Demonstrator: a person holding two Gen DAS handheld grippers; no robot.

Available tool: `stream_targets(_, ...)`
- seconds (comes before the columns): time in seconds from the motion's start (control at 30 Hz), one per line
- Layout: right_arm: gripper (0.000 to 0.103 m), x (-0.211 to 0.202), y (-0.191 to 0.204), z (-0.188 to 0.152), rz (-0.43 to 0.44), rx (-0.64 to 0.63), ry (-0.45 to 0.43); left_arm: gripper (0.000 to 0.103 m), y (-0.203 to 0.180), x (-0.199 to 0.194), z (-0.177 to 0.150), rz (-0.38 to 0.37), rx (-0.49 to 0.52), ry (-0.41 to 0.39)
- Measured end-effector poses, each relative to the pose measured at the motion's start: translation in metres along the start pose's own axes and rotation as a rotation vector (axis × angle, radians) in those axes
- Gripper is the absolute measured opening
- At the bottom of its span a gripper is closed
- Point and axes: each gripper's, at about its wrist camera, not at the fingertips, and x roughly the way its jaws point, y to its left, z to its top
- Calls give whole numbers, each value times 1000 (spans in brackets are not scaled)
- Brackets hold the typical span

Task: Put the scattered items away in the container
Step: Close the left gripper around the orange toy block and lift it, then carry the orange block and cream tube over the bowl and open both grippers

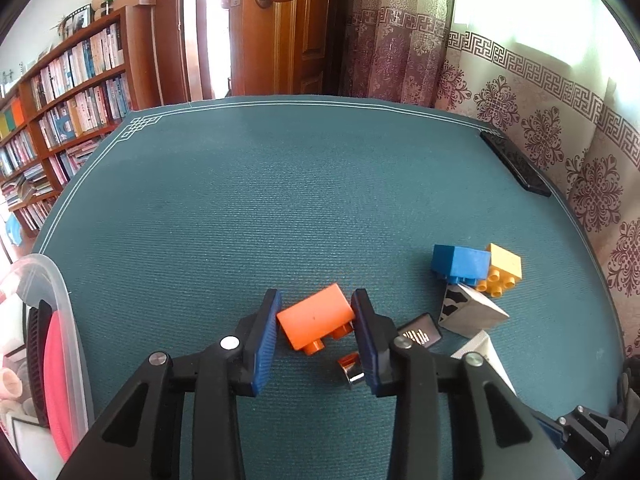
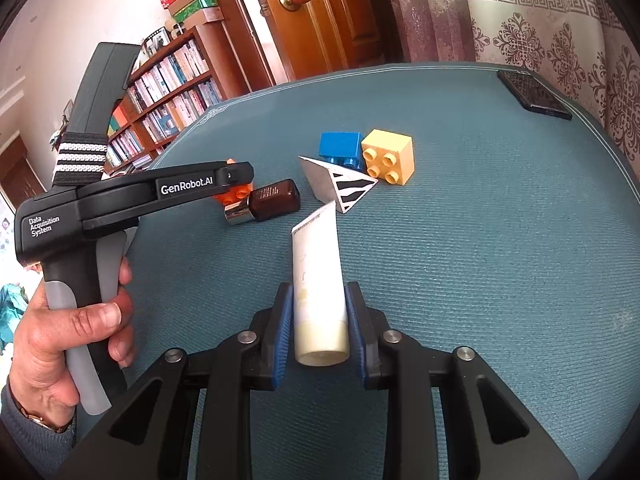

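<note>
Orange brick [image 1: 316,317] sits between the parted left gripper [image 1: 316,334] fingers, long axis crosswise, unclamped. Right gripper [image 2: 320,320] fingers clasp white tube [image 2: 318,280]; container [image 1: 60,320] lower left of frame.

I was working in a home: a packed bookshelf [image 1: 68,92], a wooden door [image 1: 296,28] with a brass knob, and patterned curtains [image 1: 560,128] surrounded the teal-covered table [image 1: 280,200].
</note>
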Motion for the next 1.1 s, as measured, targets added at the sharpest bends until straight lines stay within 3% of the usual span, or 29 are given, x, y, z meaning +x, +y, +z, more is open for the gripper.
stream_targets(0.6,28,3,1,2,-1,-7,1,40,7,-1,-10,18,-1,24)
stream_targets(0.7,27,2,0,2,37,-5,2,36,7,-9,-10,16,4,6)
stream_targets(0.97,27,-4,0,4,260,84,15,35,22,-40,-12,6,-12,-45)
stream_targets(1.1,27,-8,6,7,265,87,11,35,36,-56,-14,12,-37,-69)
